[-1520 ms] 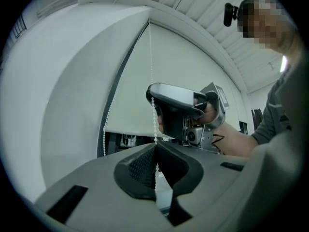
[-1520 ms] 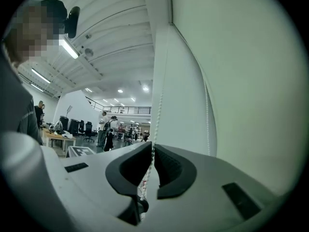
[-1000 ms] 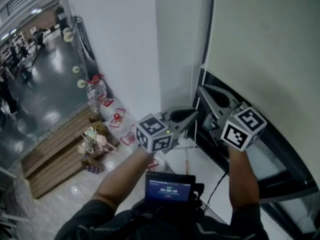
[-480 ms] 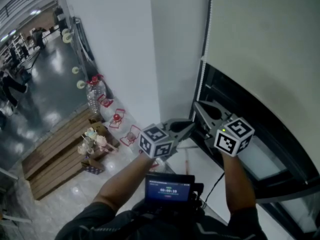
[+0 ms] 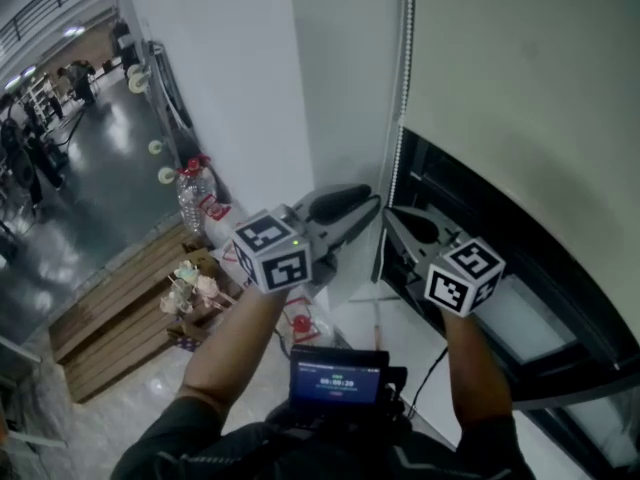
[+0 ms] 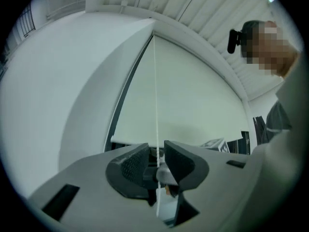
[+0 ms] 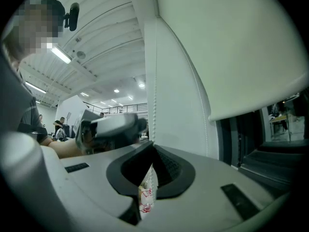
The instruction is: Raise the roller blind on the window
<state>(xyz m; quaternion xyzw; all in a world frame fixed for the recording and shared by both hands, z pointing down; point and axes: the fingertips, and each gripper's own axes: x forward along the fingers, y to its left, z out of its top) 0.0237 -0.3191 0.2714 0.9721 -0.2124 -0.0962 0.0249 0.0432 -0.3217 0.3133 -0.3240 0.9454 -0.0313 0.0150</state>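
Note:
The cream roller blind [image 5: 520, 78] covers the upper window, and its white bead chain [image 5: 404, 88] hangs down its left edge. My right gripper [image 5: 392, 215] is shut on the chain low down; in the right gripper view the beads [image 7: 153, 110] run straight into its closed jaws [image 7: 153, 166]. My left gripper [image 5: 370, 206] sits just left of it. Its jaws have just been opening and now stand open, with the chain [image 6: 155, 81] passing between the pads [image 6: 133, 163] without being pinched. The blind [image 6: 193, 105] fills the left gripper view.
A dark window frame [image 5: 520, 298] shows below the blind's bottom edge. A white pillar [image 5: 260, 88] stands to the left. On the floor below are a water bottle [image 5: 195, 196], wooden pallets [image 5: 110, 303] and small red items. A small screen [image 5: 338, 378] sits at the person's chest.
The right gripper came down with the chain, then held still. The left gripper dropped, then rose up and left, and its jaws opened off the chain.

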